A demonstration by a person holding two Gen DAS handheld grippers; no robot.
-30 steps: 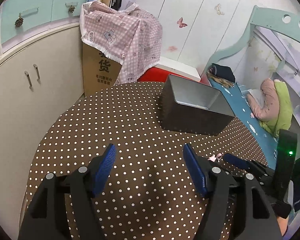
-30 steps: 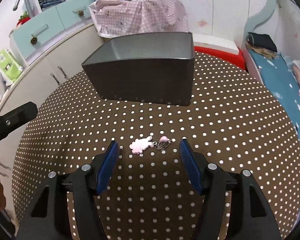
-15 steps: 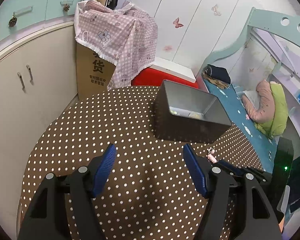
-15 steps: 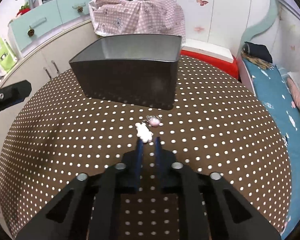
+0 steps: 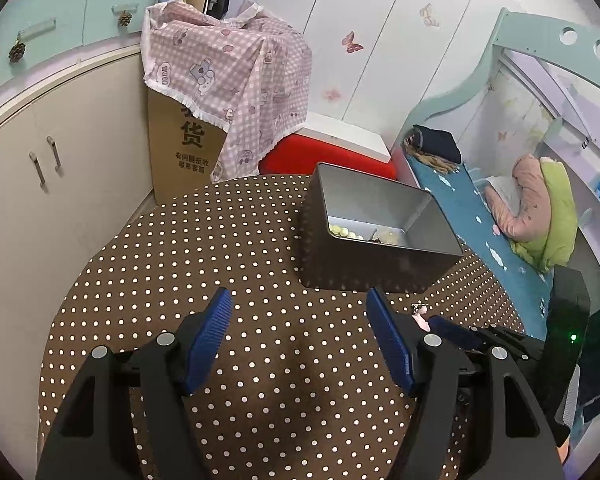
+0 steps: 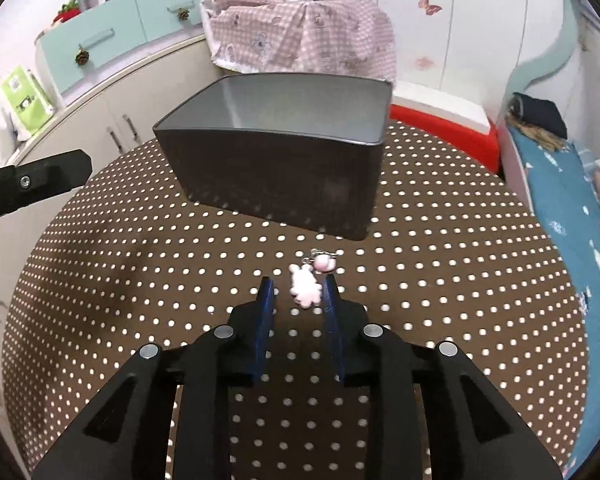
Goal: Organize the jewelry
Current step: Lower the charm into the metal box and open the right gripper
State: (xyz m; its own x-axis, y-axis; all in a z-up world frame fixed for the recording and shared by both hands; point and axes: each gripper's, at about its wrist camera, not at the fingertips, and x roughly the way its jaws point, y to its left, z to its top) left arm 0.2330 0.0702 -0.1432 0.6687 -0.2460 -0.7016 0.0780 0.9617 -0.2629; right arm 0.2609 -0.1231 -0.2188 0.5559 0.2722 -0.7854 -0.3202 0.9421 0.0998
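The pink charm (image 6: 306,289), judged light, small and loosely chained, lies near the tabletop's (image 6: 140,280) middle before the tin (image 6: 276,176), unclamped between the right gripper (image 6: 296,300), whose jaws have just been reopening, and is best pinched across its body, while the left gripper (image 5: 300,332) is held wide apart, empty.

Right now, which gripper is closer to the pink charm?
Right. The right gripper has the pink charm between its fingertips; its jaws have just been reopening, with a gap on the left side. The left gripper hangs open over bare tablecloth, the charm off to its right.
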